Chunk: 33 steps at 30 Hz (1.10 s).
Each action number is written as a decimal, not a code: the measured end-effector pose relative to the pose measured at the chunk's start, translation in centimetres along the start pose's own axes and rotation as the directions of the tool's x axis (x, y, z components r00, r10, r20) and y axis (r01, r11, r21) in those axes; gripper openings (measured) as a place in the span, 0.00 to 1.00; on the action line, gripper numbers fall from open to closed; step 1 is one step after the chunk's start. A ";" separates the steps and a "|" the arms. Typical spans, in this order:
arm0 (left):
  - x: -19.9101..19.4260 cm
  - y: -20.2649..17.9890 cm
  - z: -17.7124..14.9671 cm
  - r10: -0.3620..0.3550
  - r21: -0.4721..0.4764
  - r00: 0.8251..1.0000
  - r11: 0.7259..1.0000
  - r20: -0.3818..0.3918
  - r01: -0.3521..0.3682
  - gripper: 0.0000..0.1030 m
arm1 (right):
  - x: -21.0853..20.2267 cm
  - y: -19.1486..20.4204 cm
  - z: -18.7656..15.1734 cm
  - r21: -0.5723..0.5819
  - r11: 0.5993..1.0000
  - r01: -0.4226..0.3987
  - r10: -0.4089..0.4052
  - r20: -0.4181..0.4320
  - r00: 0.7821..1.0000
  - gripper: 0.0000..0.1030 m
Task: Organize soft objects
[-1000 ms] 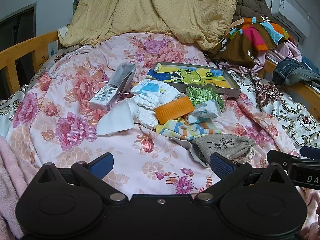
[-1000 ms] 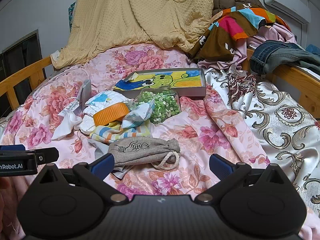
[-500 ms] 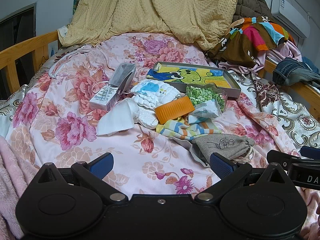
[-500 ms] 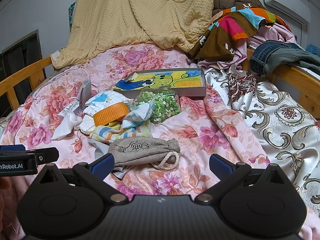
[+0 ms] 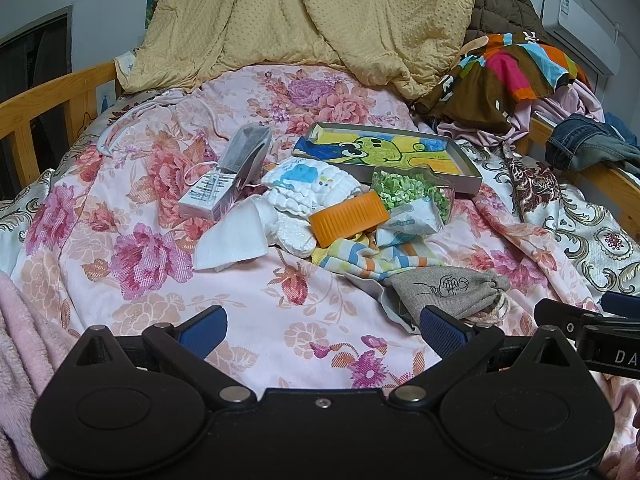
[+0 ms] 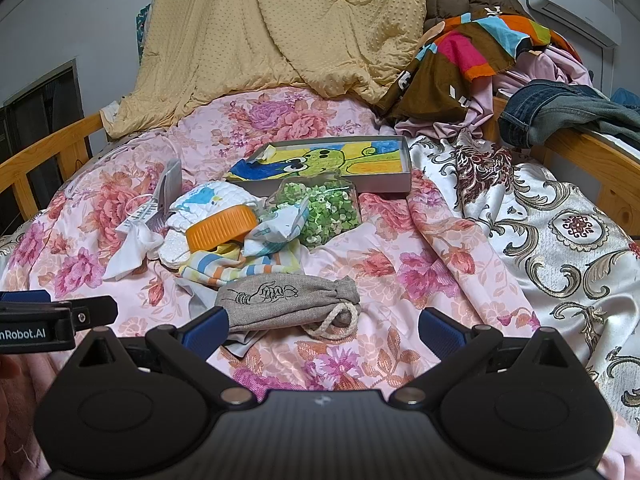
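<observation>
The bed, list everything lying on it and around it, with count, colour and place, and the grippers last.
Drawstring pouch: one, grey, nearest.
Striped cloth: one, pastel, behind pouch.
Orange lid: one, pile centre.
Quilted cloth: one, white and blue, behind lid.
White cloth: one, pile's left.
Green bead bag: one, clear, pile's right.
Picture tray: one, grey, behind pile.
Small box: one, white, left.
Yellow blanket: one, headboard.
Jeans: one, blue, right rail.
Left gripper: open, empty.
Right gripper: open, empty.
</observation>
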<state>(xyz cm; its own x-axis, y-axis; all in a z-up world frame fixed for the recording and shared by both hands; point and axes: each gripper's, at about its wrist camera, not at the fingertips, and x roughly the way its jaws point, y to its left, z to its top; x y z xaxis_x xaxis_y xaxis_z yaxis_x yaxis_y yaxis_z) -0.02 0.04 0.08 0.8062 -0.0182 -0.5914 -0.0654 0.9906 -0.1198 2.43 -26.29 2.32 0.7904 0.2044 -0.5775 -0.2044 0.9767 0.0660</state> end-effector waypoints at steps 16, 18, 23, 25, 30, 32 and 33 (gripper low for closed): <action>2.2 -0.7 0.9 -0.057 0.080 0.995 0.995 -0.085 0.064 0.99 | 2.7 -2.0 2.7 -0.009 1.000 -0.022 0.021 -0.091 0.996 1.00; 3.0 -1.1 1.3 -0.102 0.114 0.988 0.987 -0.115 0.115 0.99 | 3.6 -2.2 3.4 -0.025 0.998 -0.053 0.050 -0.105 0.993 1.00; 4.8 -2.1 2.2 -0.216 0.292 0.959 0.920 -0.182 0.262 0.99 | 5.9 -2.4 5.3 -0.183 0.966 -0.185 0.163 -0.125 0.979 1.00; 5.6 -2.4 2.4 -0.222 0.369 0.956 0.887 -0.191 0.279 0.99 | 6.7 -2.2 6.0 -0.283 0.929 -0.240 0.204 -0.149 0.968 1.00; 8.0 -2.8 2.6 -0.238 0.509 0.939 0.793 -0.250 0.336 0.99 | 8.4 -0.9 6.1 -0.498 0.789 -0.360 0.269 -0.247 0.931 1.00; 9.0 -3.1 2.4 -0.251 0.555 0.928 0.747 -0.275 0.366 0.99 | 9.3 -0.4 5.7 -0.552 0.734 -0.396 0.272 -0.296 0.916 1.00; 9.5 -3.2 2.4 -0.258 0.578 0.924 0.723 -0.282 0.378 0.99 | 9.9 -0.3 5.6 -0.567 0.717 -0.406 0.270 -0.311 0.911 1.00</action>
<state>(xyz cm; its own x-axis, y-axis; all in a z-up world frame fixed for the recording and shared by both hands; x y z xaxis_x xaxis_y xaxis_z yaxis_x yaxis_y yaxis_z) 9.24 -3.02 -3.20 0.5959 -0.3107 -0.7405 0.5974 0.7878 0.1502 13.49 -24.16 1.12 0.4852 0.4295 -0.7617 -0.7947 0.5799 -0.1792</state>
